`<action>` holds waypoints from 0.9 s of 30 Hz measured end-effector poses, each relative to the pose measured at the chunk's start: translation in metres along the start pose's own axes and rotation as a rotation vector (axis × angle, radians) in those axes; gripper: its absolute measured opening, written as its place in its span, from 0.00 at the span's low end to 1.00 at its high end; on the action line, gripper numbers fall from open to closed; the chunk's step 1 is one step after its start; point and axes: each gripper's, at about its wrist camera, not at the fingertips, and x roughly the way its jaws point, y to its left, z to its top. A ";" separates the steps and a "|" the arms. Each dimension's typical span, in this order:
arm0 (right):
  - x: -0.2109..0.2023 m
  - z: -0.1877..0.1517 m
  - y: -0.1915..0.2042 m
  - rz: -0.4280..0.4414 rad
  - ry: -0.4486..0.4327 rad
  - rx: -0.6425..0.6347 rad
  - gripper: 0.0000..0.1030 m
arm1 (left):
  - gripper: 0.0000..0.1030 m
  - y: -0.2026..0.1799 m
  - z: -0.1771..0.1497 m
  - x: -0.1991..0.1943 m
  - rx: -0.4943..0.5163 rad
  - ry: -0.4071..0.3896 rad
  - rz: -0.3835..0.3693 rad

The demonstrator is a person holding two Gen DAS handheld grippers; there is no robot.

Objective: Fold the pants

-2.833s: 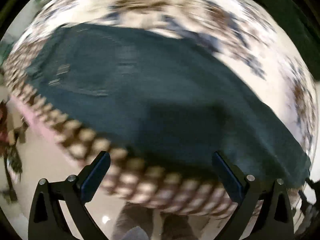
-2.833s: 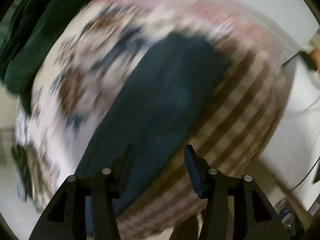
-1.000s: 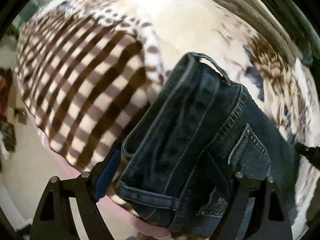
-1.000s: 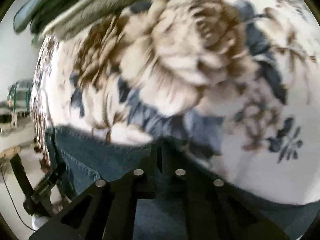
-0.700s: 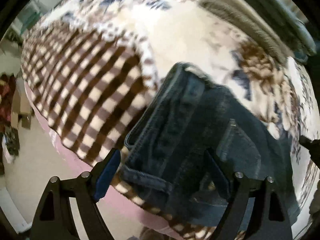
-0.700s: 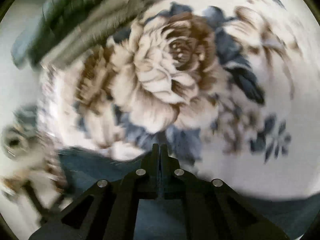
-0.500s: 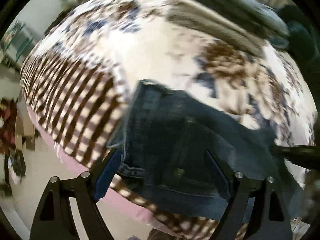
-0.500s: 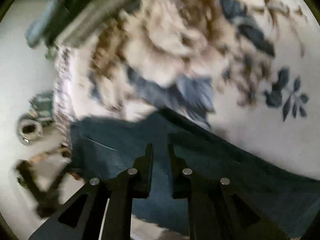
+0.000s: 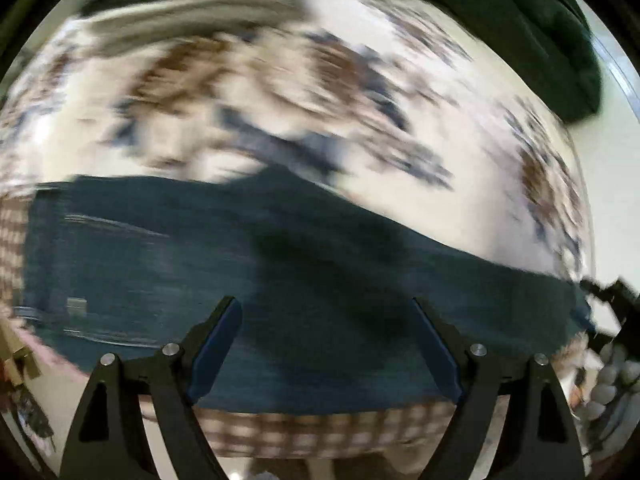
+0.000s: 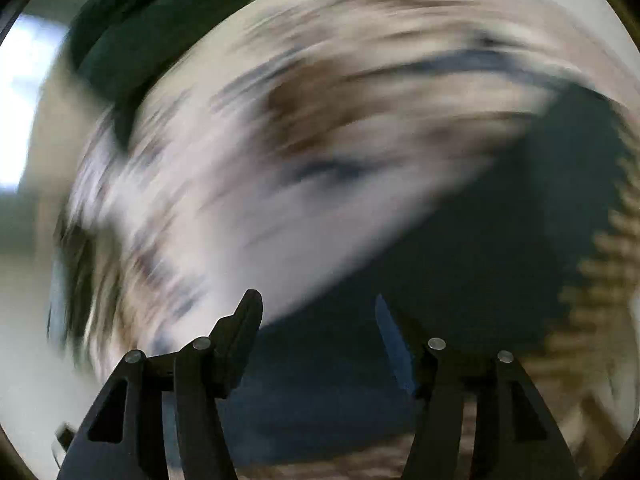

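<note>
The floral blanket (image 9: 472, 128) over the bed is soft and loose. If either tool dives for the denim edge without care, I judge it could pinch blanket along with cloth and drag the bedding up into the fold. The checked border (image 9: 320, 428) at six o'clock marks the bed's near edge, and the pants lie right along it; a careless pull toward that side could slide them off onto the floor. Both views are heavily smeared, so a grasp aimed now could easily miss the hem or waistband.

The pants (image 9: 304, 280) are dark blue jeans. In the left wrist view they stretch as one long band from nine o'clock to three o'clock, apparently doubled leg on leg, though blur hides the seams. A pale tag or patch shows at about eight o'clock. In the right wrist view they run from two o'clock down to six o'clock.

A dark green garment (image 9: 520, 28) lies heaped at one o'clock, well apart from the jeans.

The left tool (image 9: 326, 340) hovers over the denim with its fingers spread wide, holding nothing. The right tool (image 10: 320, 324) is likewise parted and empty.
</note>
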 end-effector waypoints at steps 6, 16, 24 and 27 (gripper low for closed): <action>-0.043 0.054 -0.167 0.085 -0.160 0.364 0.60 | 0.83 -0.111 -0.007 0.060 0.114 0.116 -0.052; 0.024 0.163 -0.167 0.043 0.032 0.094 0.70 | 0.95 -0.202 -0.015 0.141 0.298 0.216 0.089; -0.018 0.157 -0.127 -0.160 -0.085 -0.143 0.10 | 1.00 -0.212 -0.014 0.153 0.296 0.222 0.108; -0.024 0.160 -0.153 -0.247 -0.082 -0.046 0.13 | 1.00 -0.215 -0.013 0.158 0.289 0.219 0.110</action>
